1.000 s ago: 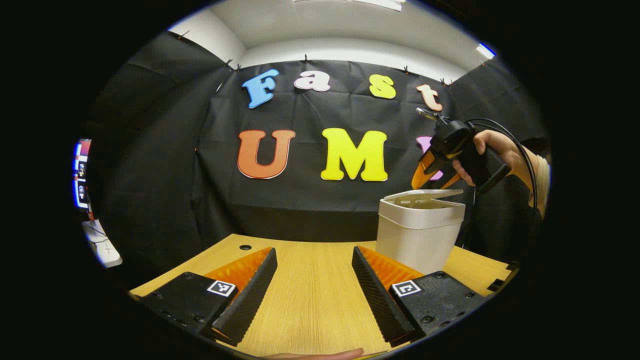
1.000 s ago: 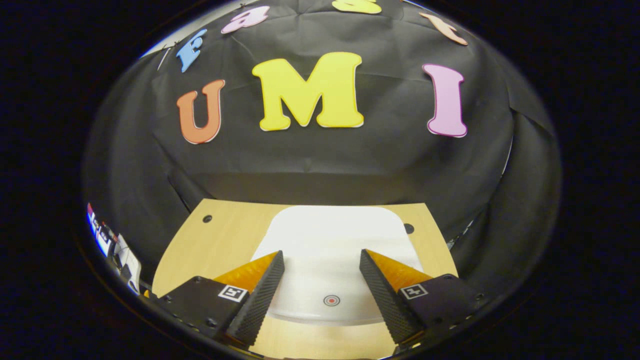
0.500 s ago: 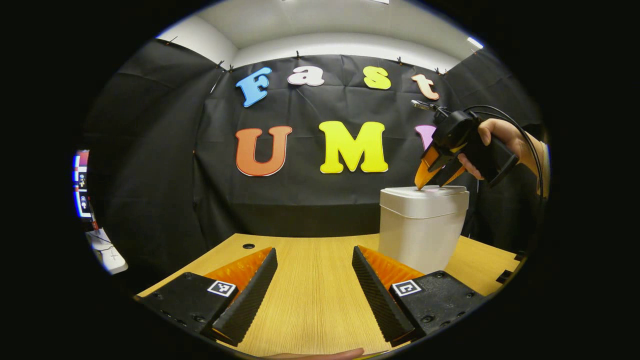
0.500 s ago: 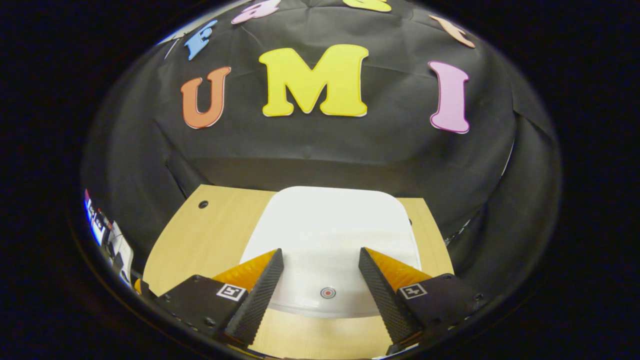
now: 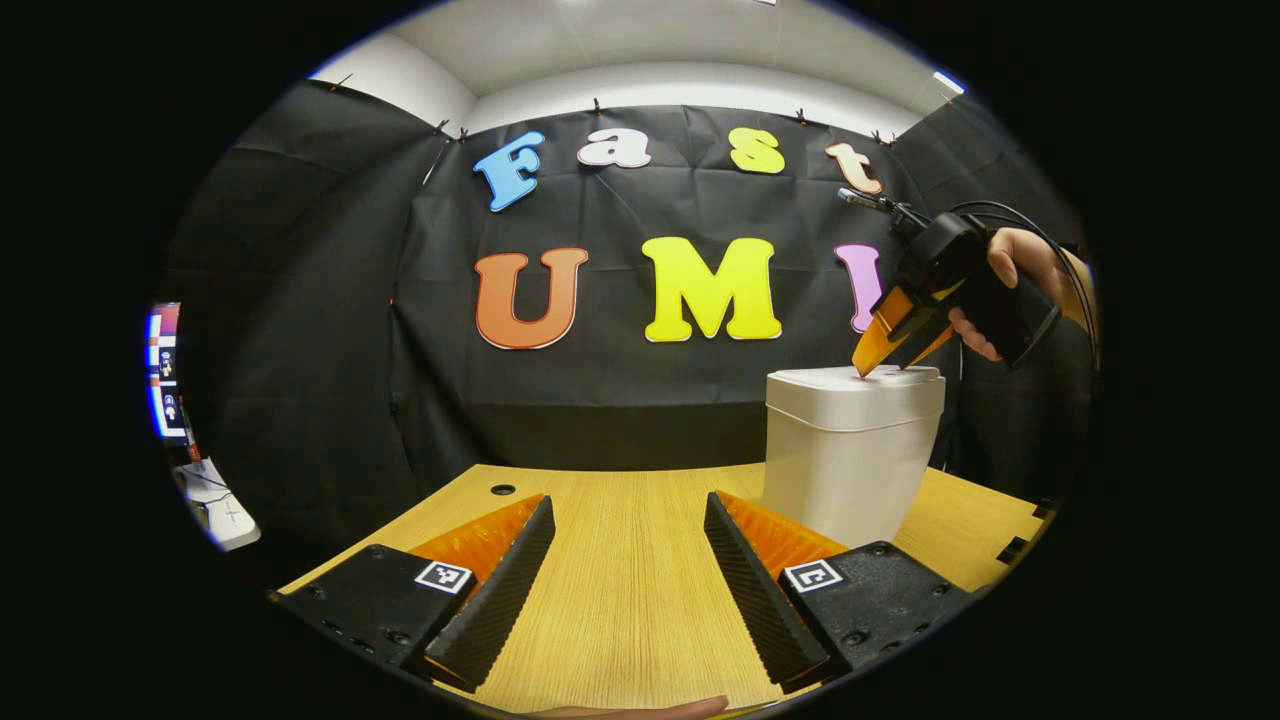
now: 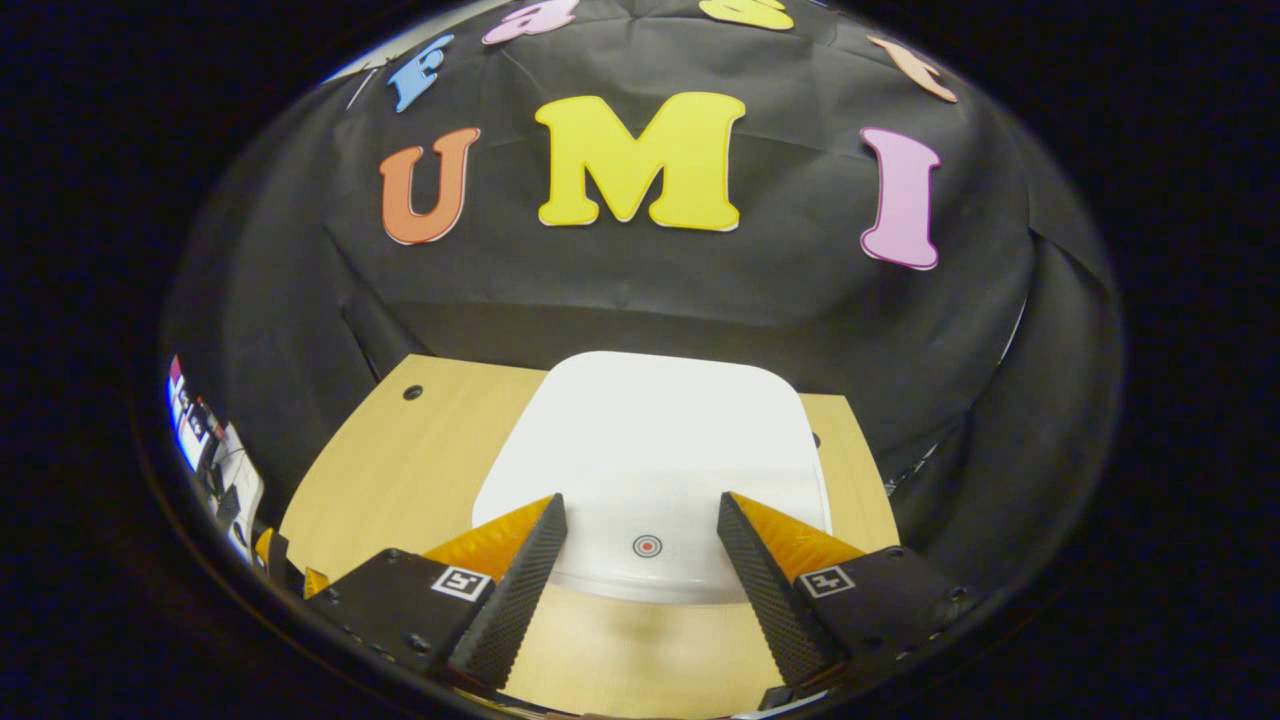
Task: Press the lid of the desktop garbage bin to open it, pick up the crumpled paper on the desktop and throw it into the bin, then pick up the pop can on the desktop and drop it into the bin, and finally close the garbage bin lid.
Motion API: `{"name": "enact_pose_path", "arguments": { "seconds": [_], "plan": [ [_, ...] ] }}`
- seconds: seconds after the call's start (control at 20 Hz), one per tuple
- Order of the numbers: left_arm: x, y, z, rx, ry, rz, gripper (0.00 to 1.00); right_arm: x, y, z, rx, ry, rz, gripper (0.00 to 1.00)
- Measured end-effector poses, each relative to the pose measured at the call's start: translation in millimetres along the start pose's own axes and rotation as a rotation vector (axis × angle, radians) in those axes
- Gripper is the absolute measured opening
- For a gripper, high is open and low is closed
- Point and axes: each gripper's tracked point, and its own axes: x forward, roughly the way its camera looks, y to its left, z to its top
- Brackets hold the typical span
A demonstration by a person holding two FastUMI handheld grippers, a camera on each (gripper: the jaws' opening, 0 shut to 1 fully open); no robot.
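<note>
The white desktop bin (image 5: 848,460) stands on the right of the wooden table (image 5: 620,590), with its lid (image 5: 850,380) lying flat on the rim. From above, the lid (image 6: 650,430) is a white rounded panel with a small red ring mark (image 6: 647,545) near its front edge. My right gripper (image 5: 872,366), held by a hand (image 5: 1015,265), slants down with its tips at the lid's top. Its own view shows the right gripper (image 6: 640,498) open over the lid's front edge. My left gripper (image 5: 628,500) is open, low over the table left of the bin, holding nothing.
A round cable hole (image 5: 503,490) is at the table's far left; another hole (image 6: 412,392) shows beside the bin. A lit screen (image 5: 165,370) and white gear stand off the table's left side. The black cloth wall runs close behind the bin.
The lid was slightly raised a second ago and now lies flat. My right gripper came down onto it, then shifted a little back toward the lid's front edge. The left gripper barely moved.
</note>
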Motion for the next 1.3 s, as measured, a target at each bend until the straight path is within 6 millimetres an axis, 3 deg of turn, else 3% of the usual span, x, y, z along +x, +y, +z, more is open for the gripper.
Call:
{"name": "enact_pose_path", "arguments": {
  "seconds": [0.5, 0.8, 0.95, 1.1, 1.3],
  "plan": [
    [4, 2, -6, -0.011, 0.027, 0.017, 0.97, 0, 0, -4, 0.046, -0.101, 0.031, 0.98],
    [5, 0, -7, 0.005, 0.027, 0.036, 0.98, -1, -2, 1, -0.005, -0.232, 0.092, 0.95],
    [10, 3, -9, -0.007, 0.021, 0.057, 0.97, -8, -11, -4, 0.050, -0.346, 0.099, 0.97],
    [15, -1, -11, -0.017, 0.019, 0.075, 0.97, -24, -22, -26, -0.001, -0.449, 0.048, 0.94],
    [18, -12, -19, -0.006, 0.049, 0.067, 0.97, -50, -8, -82, -0.043, -0.496, 0.026, 0.94]
  ]
}}
